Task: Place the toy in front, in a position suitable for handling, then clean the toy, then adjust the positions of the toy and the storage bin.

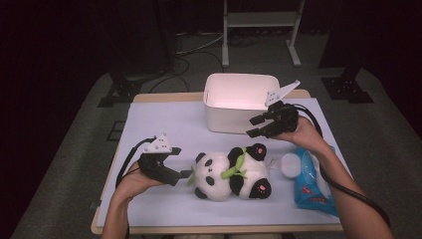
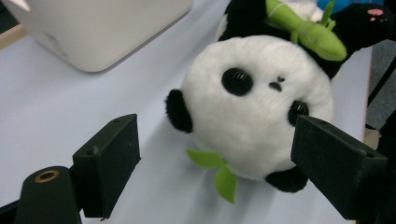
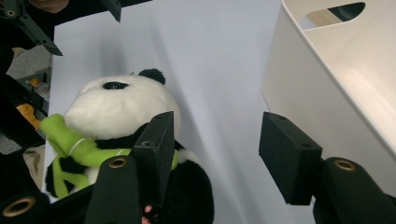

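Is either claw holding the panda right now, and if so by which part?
Nothing is held. The left claw stands open around the panda head; the right claw is open above it.

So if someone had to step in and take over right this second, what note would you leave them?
Left gripper: fingers open, right at the panda's head, holding nothing.
Right gripper: fingers open and empty, raised in front of the white bin, above the panda's feet.
Toy panda: lying on its back on the lilac mat, near the front edge of the table. A blue wipes pack lies to its right.
Done: nothing in the bin as far as can be seen.
Left: probably grip the panda and lift it into the bin.
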{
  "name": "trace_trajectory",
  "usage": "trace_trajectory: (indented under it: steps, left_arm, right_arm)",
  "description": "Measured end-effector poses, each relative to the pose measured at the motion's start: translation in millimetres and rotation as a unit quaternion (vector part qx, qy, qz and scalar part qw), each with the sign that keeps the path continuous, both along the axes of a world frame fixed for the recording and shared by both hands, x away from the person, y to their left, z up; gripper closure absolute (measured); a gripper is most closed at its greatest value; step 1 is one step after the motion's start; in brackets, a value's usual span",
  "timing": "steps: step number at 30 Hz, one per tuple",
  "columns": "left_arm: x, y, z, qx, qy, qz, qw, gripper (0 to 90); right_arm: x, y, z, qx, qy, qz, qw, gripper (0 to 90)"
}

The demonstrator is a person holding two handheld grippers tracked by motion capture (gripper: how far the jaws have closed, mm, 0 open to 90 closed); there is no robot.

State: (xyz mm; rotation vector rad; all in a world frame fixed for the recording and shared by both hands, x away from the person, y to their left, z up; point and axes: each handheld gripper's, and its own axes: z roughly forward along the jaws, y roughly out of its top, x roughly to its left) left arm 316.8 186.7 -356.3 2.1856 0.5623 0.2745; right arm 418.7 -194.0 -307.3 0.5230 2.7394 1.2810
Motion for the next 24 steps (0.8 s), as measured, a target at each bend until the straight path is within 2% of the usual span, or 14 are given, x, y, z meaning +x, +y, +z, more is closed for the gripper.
trace_trajectory:
  steps: [5,14,24]
  left_arm:
    - [0.7,6.6,-0.6,-0.002,0.001,0.012,0.9999,14.6]
    - [-0.2,13.6,2.4,-0.012,-0.006,0.019,0.9997,12.4]
    - [-0.4,19.4,3.0,-0.016,-0.005,0.024,0.9996,11.9]
  right_arm:
    - [10.3,2.5,2.9,0.004,0.004,-0.004,1.0,42.7]
    - [22.0,9.7,11.9,-0.004,0.0,-0.001,1.0,42.4]
    - [43.9,21.3,20.0,-0.014,-0.011,0.004,0.9998,43.3]
